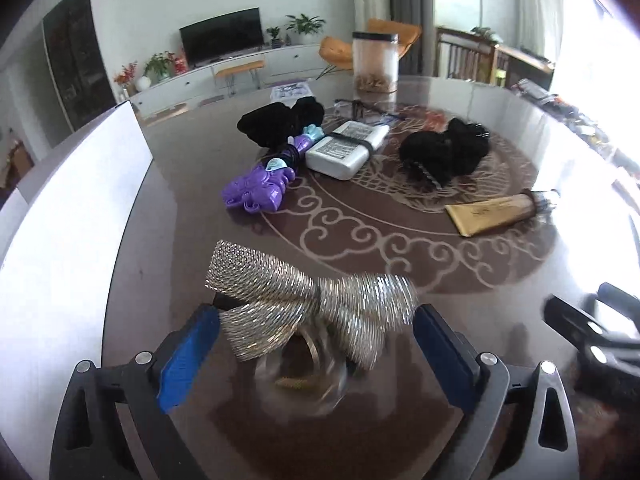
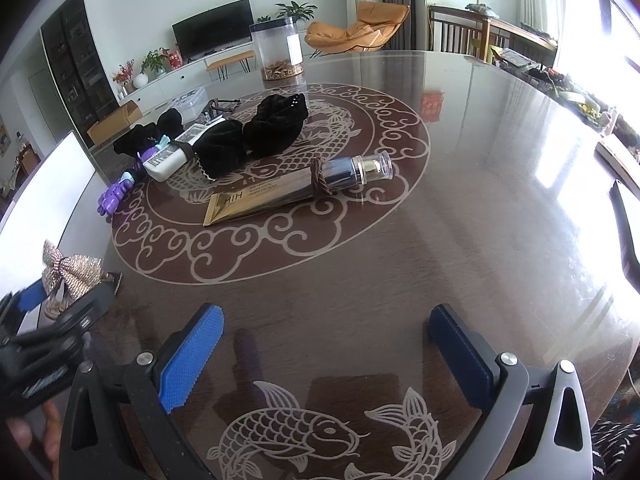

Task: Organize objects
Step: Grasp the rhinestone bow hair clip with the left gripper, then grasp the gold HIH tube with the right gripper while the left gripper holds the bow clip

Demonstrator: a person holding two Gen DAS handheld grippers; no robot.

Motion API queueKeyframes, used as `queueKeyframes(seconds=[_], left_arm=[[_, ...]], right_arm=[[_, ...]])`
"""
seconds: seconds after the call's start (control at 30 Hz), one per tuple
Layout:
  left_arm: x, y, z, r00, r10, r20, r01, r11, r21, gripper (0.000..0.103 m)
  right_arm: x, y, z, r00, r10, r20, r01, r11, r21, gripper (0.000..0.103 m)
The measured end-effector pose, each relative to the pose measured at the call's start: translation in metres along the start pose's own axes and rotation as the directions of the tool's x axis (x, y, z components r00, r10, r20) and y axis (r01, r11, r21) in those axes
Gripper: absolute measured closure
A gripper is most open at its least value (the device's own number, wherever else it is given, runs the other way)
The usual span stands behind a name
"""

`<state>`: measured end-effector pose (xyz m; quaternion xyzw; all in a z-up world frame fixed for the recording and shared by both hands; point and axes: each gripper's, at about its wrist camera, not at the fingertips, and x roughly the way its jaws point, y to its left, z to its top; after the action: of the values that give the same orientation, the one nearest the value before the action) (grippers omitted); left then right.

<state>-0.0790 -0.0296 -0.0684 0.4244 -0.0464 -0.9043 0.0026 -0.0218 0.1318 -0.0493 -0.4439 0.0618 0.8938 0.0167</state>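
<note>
Tabletop: bow between left hand-held gripper pads

This is a home living room. Beyond the far edge of the dark glossy round table with its pale fish-and-cloud pattern stand a black flat-screen television on a long white low cabinet, green potted plants, an orange lounge chair and grey curtains.
</note>
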Motion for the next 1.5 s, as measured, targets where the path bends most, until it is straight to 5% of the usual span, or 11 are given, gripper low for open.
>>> queueKeyframes(seconds=[0.1,0.2,0.47,0.57,0.7,0.9,1.0,1.07,1.13,1.43,1.5], left_arm=[[0.005,0.002,0.004,1.0,-0.01,-0.006,0.01,1.0,-0.005,0.006],[0.002,0.007,0.002,0.999,-0.035,0.021,0.036,0.999,-0.012,0.03],[-0.017,0.023,-0.022,0.997,-0.071,0.025,0.072,0.996,-0.048,0.033],[-0.021,0.026,-0.028,0.996,-0.086,0.022,0.087,0.996,-0.036,0.033],[-0.02,0.028,-0.028,0.995,-0.098,0.022,0.099,0.994,-0.052,0.033],[-0.02,0.027,-0.028,0.995,-0.096,0.02,0.096,0.994,-0.049,0.033],[-0.02,0.027,-0.028,0.995,-0.094,0.017,0.095,0.994,-0.05,0.033],[-0.02,0.027,-0.028,0.995,-0.095,0.017,0.095,0.994,-0.05,0.033],[-0.02,0.027,-0.028,0.995,-0.094,0.016,0.095,0.994,-0.05,0.033],[-0.02,0.027,-0.028,0.995,-0.095,0.014,0.096,0.994,-0.049,0.033],[-0.02,0.027,-0.028,0.995,-0.096,0.014,0.097,0.994,-0.05,0.033]], right_arm=[[0.0,0.001,0.0,1.0,-0.005,-0.001,0.005,1.0,-0.005,0.0],[0.001,0.001,0.0,1.0,-0.005,-0.001,0.005,1.0,-0.005,0.0],[-0.014,-0.022,0.008,0.994,0.107,0.037,-0.11,0.988,0.11,0.0],[-0.023,-0.009,0.044,0.99,0.115,0.082,-0.101,0.982,-0.161,0.0],[0.002,0.014,0.082,0.987,0.128,-0.1,-0.162,0.827,-0.539,0.0],[0.051,0.034,0.098,0.965,0.079,-0.25,-0.238,0.667,-0.706,0.0],[0.063,0.034,0.099,0.922,0.117,-0.368,-0.345,0.679,-0.648,0.014],[0.059,0.032,0.094,0.869,0.169,-0.465,-0.444,0.681,-0.582,0.04],[0.05,0.033,0.089,0.854,0.171,-0.49,-0.465,0.673,-0.575,0.041],[0.057,0.054,0.105,0.891,0.165,-0.423,-0.379,0.782,-0.495,0.04],[0.061,0.066,0.098,0.898,0.123,-0.423,-0.353,0.775,-0.524,0.058]])
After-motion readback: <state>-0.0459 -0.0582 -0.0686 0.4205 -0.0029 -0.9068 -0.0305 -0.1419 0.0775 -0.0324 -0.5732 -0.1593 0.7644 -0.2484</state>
